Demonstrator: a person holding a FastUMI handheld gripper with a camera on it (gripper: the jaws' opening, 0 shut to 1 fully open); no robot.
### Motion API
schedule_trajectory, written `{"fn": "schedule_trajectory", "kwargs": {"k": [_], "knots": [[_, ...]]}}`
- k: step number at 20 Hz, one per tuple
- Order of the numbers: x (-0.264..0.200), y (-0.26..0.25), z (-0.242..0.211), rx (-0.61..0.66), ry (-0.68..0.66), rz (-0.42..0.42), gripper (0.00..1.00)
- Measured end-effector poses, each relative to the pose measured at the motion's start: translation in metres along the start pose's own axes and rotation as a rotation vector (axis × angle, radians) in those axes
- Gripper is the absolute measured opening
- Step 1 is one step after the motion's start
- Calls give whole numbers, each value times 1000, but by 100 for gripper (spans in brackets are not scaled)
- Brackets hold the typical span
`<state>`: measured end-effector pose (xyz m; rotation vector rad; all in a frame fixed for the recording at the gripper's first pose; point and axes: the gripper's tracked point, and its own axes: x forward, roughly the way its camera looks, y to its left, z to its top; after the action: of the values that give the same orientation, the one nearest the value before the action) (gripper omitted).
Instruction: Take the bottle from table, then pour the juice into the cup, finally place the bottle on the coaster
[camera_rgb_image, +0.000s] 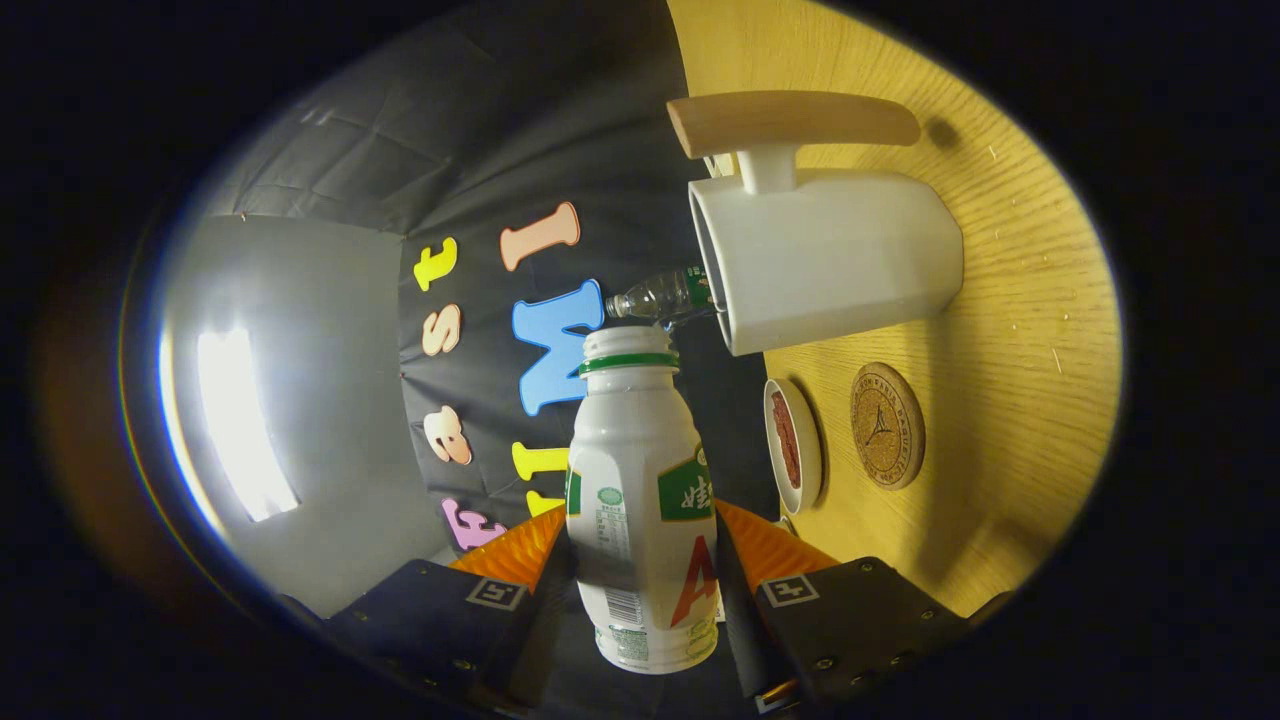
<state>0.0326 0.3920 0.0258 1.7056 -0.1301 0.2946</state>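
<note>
The claw (640, 590) has its two fingers closed against opposite sides of a white plastic juice bottle with green label patches and a green ring under its neck (640, 500), gripping it around the lower body. The whole view is rolled sideways, so the yellow wood-grain table (1010, 330) stands like a wall beside the bottle, and the bottle lies level with it rather than upright on it. The bottle's open mouth points toward the rim of a white faceted cup with a flat wooden handle (830, 255), stopping just short of the cup's opening. A small clear plastic bottle (660, 295) shows beyond the mouth, next to the cup's rim. Near the cup on the table sit a round cork coaster (887, 425) and a small white dish with a reddish centre (792, 442), close together.
</note>
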Motion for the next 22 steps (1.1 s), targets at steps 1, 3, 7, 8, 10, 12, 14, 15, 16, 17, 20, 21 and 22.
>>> {"fn": "schedule_trajectory", "kwargs": {"k": [1,3,7,8,10,12,14,15,16,17,20,21,22], "knots": [[0,0,0,5,-4,-2,70],[0,1,0,14,-3,3,70],[0,1,1,9,-13,12,70],[0,0,1,9,-12,13,70],[0,1,0,13,-13,16,70],[0,1,0,22,-15,20,70],[-1,1,0,28,-17,21,70],[-1,2,1,28,-20,23,70],[0,2,1,27,-20,24,70],[0,2,1,26,-20,24,70],[0,3,1,32,-22,33,70],[2,6,1,34,-24,35,70],[3,6,1,36,-24,36,70]]}}
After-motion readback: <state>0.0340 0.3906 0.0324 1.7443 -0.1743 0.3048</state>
